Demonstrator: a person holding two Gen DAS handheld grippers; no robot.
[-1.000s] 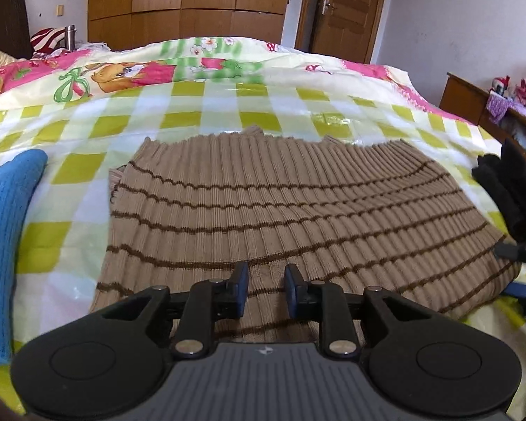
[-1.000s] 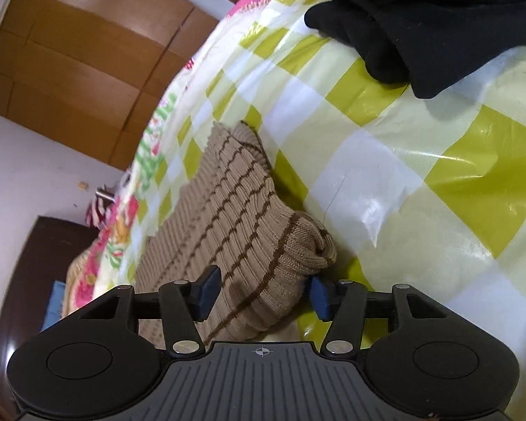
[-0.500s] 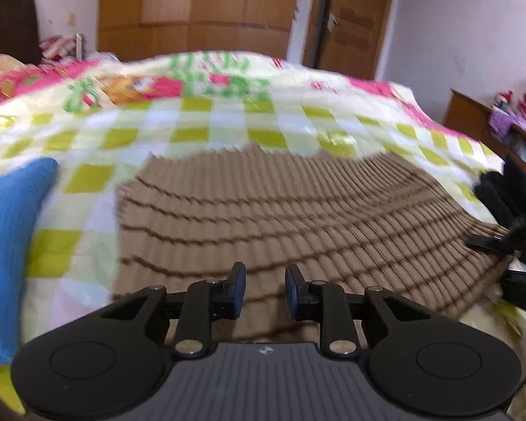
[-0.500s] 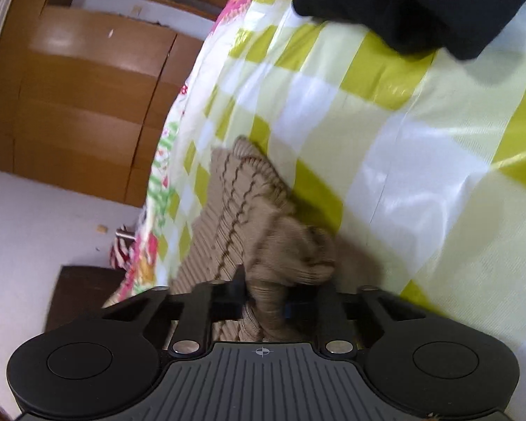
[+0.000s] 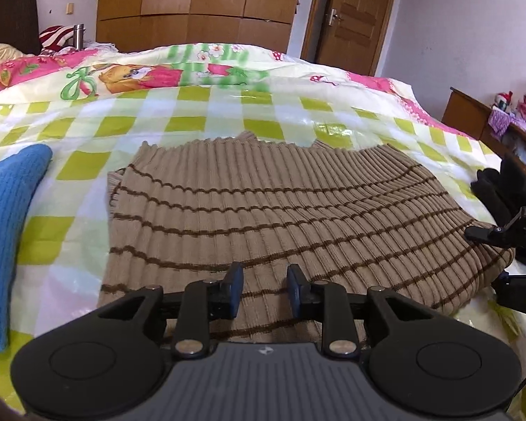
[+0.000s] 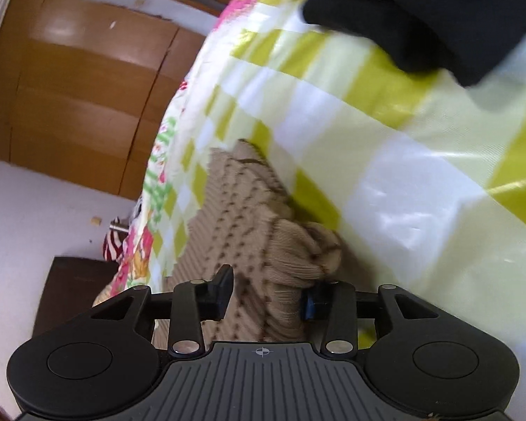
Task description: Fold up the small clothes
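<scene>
The brown striped sweater (image 5: 273,210) lies flat on the bed (image 5: 228,112). It looks soft, floppy and light, so edges and corners are good to pinch. My left claw (image 5: 264,289) hangs half open, empty, over its near edge. My right claw (image 6: 266,293) squeezes its bunched corner.

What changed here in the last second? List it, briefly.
The right tool closed on the brown striped sweater at its right corner and bunched it. Its jaws now stand wider again around the bunch, and whether it still grips is unclear. Unchanged: the left tool stays open over the near hem, and the sweater, blue knit and black garment lie where they were.
</scene>
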